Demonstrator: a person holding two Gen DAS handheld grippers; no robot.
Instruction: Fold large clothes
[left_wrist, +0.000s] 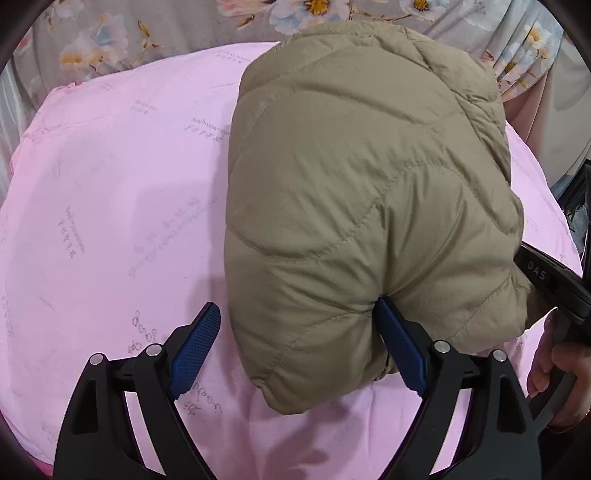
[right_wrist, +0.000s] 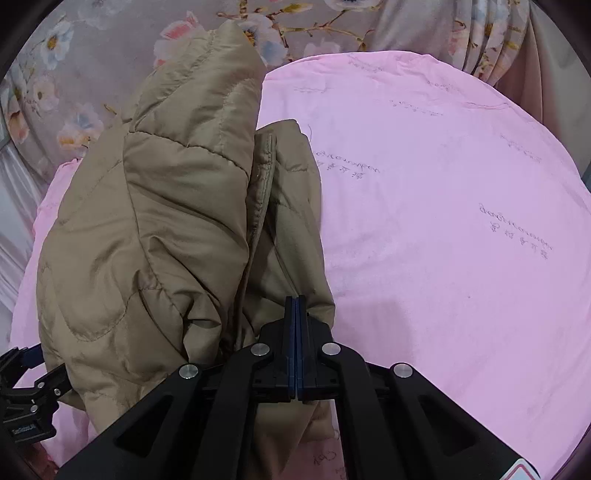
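A tan quilted puffer jacket (left_wrist: 362, 206) lies bunched in a folded heap on a pink sheet (left_wrist: 110, 206) printed with faint script, with floral fabric (left_wrist: 122, 33) beyond the sheet's far edge. The left gripper (left_wrist: 295, 347) stands spread wide, its blue pads on either side of the jacket's near corner; the right-hand pad (left_wrist: 400, 347) touches the padding, the other sits clear over the sheet. The right gripper (right_wrist: 297, 306) is clenched, pads pressed together at the jacket's near edge; whether fabric is pinched between them cannot be told. A hand (left_wrist: 554, 369) grips that tool's handle at the left-wrist view's right edge.
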